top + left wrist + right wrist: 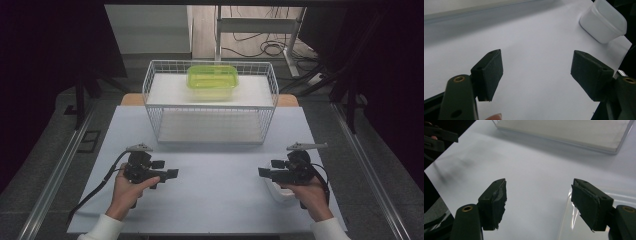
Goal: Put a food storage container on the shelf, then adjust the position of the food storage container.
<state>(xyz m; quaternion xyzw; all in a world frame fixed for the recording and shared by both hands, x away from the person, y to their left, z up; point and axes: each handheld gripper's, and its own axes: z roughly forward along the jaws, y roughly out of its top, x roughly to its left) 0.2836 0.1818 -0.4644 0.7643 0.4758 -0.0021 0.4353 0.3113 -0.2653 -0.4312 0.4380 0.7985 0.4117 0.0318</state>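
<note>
**A:** What do you have on the left tool (167, 169)?

**B:** I see its jaws standing wide apart with nothing between them, just bare white tabletop (531, 62) showing in the gap. In the high view I have it low over the near left part of the tabletop, jaws pointing toward the middle. A fingertip shows at the bottom edge of the left gripper view.

**A:** And the right tool (266, 168)?

**B:** Wide apart too, and empty. Its pads (496, 202) look worn and ragged at the edges. I see it mirroring the left one, low over the near right side, jaws pointing inward. The two are well apart, with open tabletop between them.

**A:** Where is the tub?

**B:** The white tub (604, 21) sits on the tabletop near the right edge, directly under my right tool and hand. In the high view I only catch its rim below the tool. In the right gripper view its clear rim curves just under the right-hand jaw. I cannot tell if the tool touches it.

**A:** Farther out?

**B:** A white wire basket (210, 102) stands at the far middle of the tabletop, with a white board as an upper shelf. A green box (212, 77) sits on that shelf, toward the back. Beyond that, I see floor with cables.
</note>
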